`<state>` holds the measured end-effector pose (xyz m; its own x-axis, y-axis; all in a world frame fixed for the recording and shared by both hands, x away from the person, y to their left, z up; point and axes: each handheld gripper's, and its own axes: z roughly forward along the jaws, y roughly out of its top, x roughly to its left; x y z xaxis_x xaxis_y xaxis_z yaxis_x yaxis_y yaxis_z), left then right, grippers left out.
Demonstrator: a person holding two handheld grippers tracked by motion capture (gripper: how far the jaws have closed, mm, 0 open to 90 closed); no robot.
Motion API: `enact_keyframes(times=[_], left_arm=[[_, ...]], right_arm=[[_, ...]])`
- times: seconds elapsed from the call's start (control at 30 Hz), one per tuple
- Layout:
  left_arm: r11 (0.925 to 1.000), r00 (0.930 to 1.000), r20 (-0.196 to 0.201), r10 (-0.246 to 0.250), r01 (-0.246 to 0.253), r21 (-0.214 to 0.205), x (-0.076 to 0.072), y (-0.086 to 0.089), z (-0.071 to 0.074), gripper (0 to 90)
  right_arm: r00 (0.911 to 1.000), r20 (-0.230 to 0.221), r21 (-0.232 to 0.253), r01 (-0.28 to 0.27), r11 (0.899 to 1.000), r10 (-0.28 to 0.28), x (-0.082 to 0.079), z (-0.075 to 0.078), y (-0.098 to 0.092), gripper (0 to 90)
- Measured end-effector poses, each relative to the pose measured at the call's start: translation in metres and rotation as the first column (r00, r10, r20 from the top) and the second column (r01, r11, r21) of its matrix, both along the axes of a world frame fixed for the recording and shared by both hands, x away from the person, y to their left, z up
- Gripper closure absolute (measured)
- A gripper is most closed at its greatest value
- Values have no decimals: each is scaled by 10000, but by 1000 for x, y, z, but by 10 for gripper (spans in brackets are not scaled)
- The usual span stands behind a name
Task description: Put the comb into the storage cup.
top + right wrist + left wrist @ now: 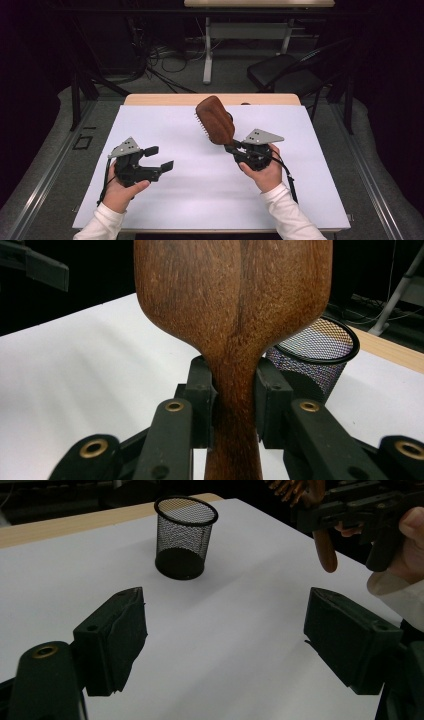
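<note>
A brown wooden hairbrush [216,119] stands raised over the white sheet [200,195], head up and leaning left, bristles facing left. My right gripper [231,146] is shut on its handle. In the right gripper view the jaws press both sides of the handle [235,405] just below the wide head [235,300]. My left gripper [160,157] hovers at the left of the sheet, open, with nothing between its jaws [226,600]. A black mesh cup [186,537] stands upright and empty at the sheet's far side; the cup [320,355] sits just behind the brush.
In the left gripper view the brush handle's end [325,550] hangs below the right gripper, with the hand [410,530] beside it. A wooden table edge [150,99] borders the sheet's far side. Beyond stand a black chair [285,72] and a desk leg [207,50].
</note>
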<state>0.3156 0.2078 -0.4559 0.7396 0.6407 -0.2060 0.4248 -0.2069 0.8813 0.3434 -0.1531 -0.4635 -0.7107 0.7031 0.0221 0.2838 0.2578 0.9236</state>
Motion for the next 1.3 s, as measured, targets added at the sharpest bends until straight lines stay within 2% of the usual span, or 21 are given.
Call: enact_keyframes(times=[0.27, 0.57, 0.73, 1.0, 1.3], left_arm=[[9997, 9999, -100, 49, -51, -230, 7, 0, 12, 175], [9997, 9999, -70, 133, -135, -211, 14, -1, 26, 167], [9997, 9997, -218, 62, -67, -216, 19, -3, 29, 164], [10000, 9998, -194, -13, 11, -98, 24, -8, 36, 163], [9996, 9996, -267, -106, 99, -276, 30, -14, 42, 163]], right_arm=[[10000, 68, 12, 3, 10000, -3, -1, -1, 1, 722], [9999, 111, -4, -20, 10000, 20, -2, -2, 3, 722], [9999, 135, -36, -22, 10000, 23, -2, -3, 4, 723], [9999, 148, -54, -45, 10000, 46, -3, -5, 6, 722], [9999, 159, -69, -46, 10000, 47, -3, -5, 7, 723]])
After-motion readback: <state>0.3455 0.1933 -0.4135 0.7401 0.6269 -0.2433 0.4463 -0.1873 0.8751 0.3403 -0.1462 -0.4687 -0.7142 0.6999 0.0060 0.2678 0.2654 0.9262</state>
